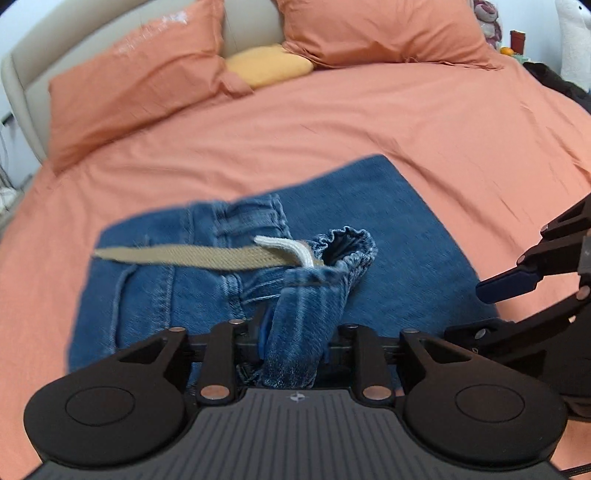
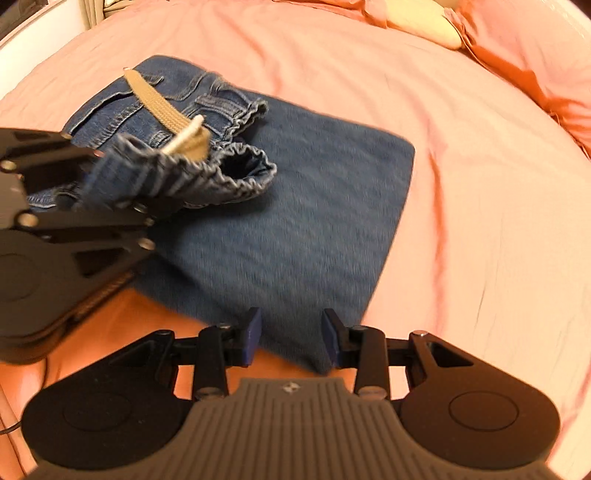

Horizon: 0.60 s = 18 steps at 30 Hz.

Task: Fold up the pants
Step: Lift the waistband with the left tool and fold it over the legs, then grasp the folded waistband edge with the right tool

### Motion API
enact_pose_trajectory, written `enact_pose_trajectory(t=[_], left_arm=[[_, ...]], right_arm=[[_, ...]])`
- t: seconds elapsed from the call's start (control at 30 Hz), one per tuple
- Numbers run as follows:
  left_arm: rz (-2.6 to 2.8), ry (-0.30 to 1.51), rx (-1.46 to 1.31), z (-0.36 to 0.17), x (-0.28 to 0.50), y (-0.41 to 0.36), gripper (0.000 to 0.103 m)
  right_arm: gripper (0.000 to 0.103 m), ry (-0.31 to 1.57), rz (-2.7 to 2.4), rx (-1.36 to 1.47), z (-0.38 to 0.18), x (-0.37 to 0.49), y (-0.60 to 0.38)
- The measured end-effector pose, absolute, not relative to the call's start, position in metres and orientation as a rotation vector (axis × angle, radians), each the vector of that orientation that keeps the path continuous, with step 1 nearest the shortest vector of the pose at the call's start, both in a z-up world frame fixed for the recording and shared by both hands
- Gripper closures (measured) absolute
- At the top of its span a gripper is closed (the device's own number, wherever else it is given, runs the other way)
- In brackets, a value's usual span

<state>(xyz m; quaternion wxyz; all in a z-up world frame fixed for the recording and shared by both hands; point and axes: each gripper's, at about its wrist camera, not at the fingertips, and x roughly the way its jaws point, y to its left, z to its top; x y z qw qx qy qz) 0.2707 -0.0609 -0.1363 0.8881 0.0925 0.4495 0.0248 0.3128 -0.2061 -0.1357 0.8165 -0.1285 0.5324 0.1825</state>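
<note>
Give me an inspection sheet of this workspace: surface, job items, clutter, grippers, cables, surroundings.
Surface: bed under a wrinkled orange sheet.
Job's things: blue denim pants lie partly folded on the bed; an elastic cuff is lifted off the pile; a tan drawstring lies across the denim.
Clutter: yellow cushion between two orange pillows at the headboard.
Grippers: left gripper shut on the cuff; right gripper open, fingers either side of the fold's near corner, holding nothing.
Cables: a thin dark one at the right wrist view's lower left edge.
Surroundings: beige headboard; small items beyond the bed, too blurred to name.
</note>
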Motion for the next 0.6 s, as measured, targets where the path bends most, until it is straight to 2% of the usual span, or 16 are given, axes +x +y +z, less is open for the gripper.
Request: enact_pose_trajectory(t=[0.03, 0.1, 0.17, 0.23, 0.43, 0.6], left_arm=[[0.029, 0.927, 0.177, -0.137, 0.269, -0.061, 0.059], [-0.044, 0.914, 0.098, -0.134, 0.266, -0.054, 0.029], [-0.111, 0.911, -0.024, -0.129, 0.261, -0.044, 0.02], [-0.145, 0.902, -0.141, -0.123, 0.255, -0.03, 0.018], [-0.247, 0.885, -0.368, -0.099, 0.234, 0.005, 0.018], [-0.165, 0.832, -0.316, -0.077, 0.222, 0.029, 0.018]], right_arm=[[0.07, 1.141, 0.385, -0.279, -0.137, 0.31, -0.208], [0.069, 1.147, 0.368, -0.302, -0.139, 0.305, -0.211], [0.067, 1.149, 0.344, -0.309, -0.137, 0.301, -0.218], [0.062, 1.15, 0.32, -0.292, -0.133, 0.299, -0.224], [0.057, 1.127, 0.285, -0.279, -0.117, 0.29, -0.232], [0.053, 1.091, 0.302, -0.315, -0.1, 0.277, -0.216]])
